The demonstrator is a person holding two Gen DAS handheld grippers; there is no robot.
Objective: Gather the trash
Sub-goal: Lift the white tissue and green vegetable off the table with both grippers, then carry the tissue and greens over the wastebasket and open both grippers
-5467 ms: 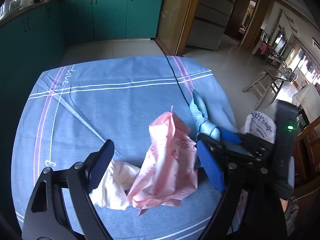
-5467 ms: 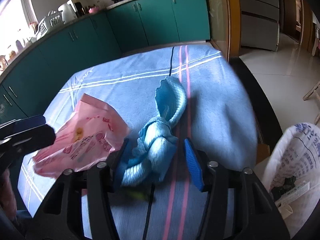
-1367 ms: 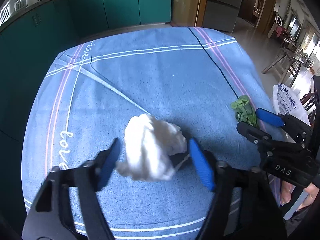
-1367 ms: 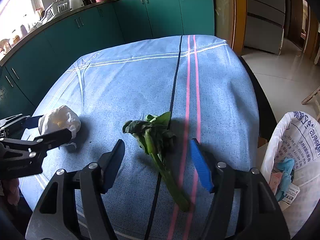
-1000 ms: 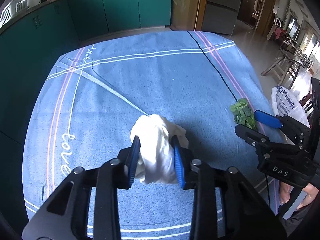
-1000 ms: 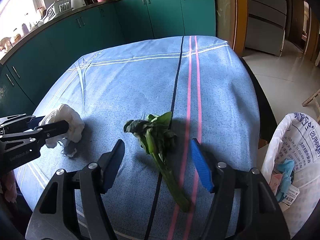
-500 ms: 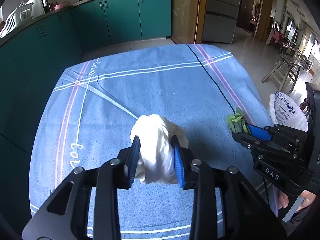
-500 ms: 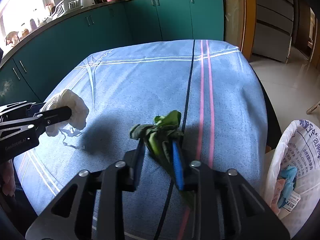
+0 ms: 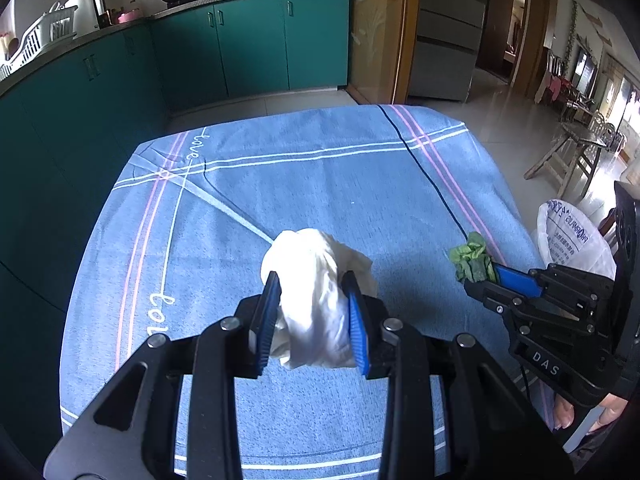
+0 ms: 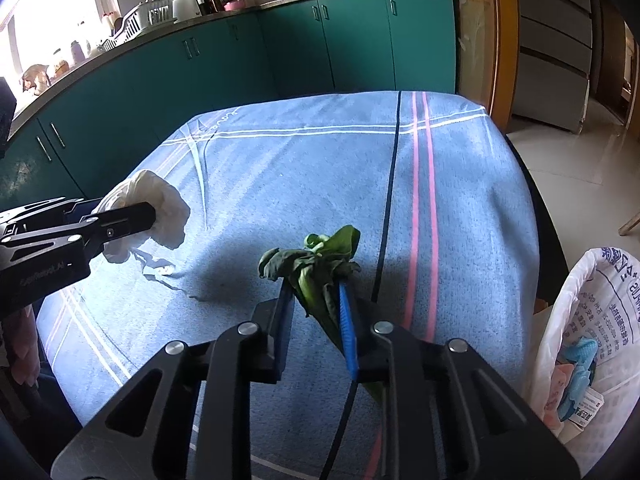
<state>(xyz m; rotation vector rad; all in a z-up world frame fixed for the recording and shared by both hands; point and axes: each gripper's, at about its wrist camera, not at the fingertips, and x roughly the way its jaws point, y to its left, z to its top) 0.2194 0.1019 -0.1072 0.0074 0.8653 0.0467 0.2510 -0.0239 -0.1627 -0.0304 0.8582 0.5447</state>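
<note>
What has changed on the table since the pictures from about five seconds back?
The pink wrapper and blue cloth left the tablecloth and now lie in the trash bag. The left gripper has closed on the white wad, the right gripper on the leafy greens. The bag kept its place.

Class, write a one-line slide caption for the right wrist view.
Right tongs shut on a leafy vegetable above the blue tablecloth, trash bag nearby.

Table point(image 9: 516, 216), blue striped tablecloth point(image 9: 320, 184) (pink, white lines)
</note>
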